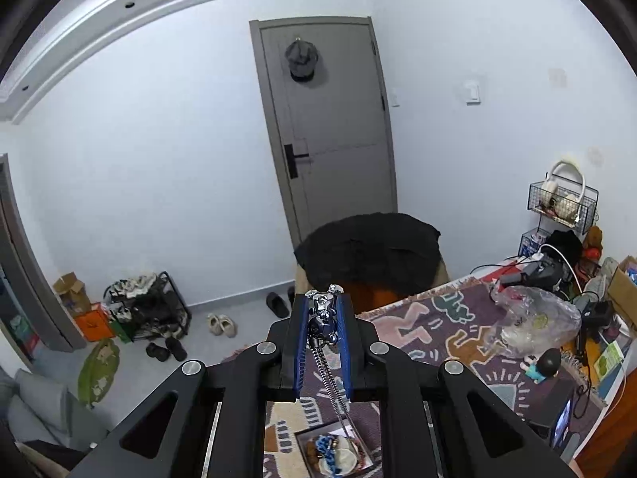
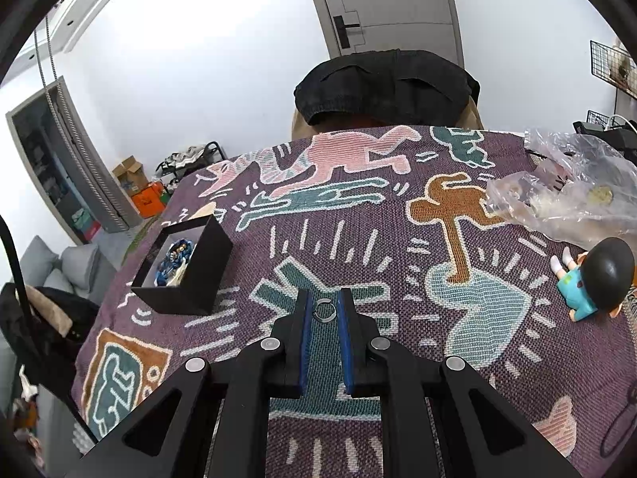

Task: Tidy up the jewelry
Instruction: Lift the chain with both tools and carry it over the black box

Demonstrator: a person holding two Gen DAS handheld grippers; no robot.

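Note:
My left gripper [image 1: 323, 306] is shut on a silver and blue charm pendant [image 1: 323, 316], held high in the air. Its silver chain [image 1: 334, 390] hangs down toward the black jewelry box [image 1: 338, 452] below, which holds blue beads and other pieces. In the right wrist view the chain [image 2: 59, 111] hangs at the far left above the same box [image 2: 183, 269]. My right gripper [image 2: 324, 296] is open low over the cloth, and a small silver ring [image 2: 325, 311] lies on the cloth between its fingertips.
A patterned purple cloth [image 2: 358, 219] covers the table. A crumpled clear plastic bag [image 2: 569, 183] and a toy figure [image 2: 593, 279] lie at the right. A chair with a black garment [image 2: 386, 79] stands behind the table's far edge.

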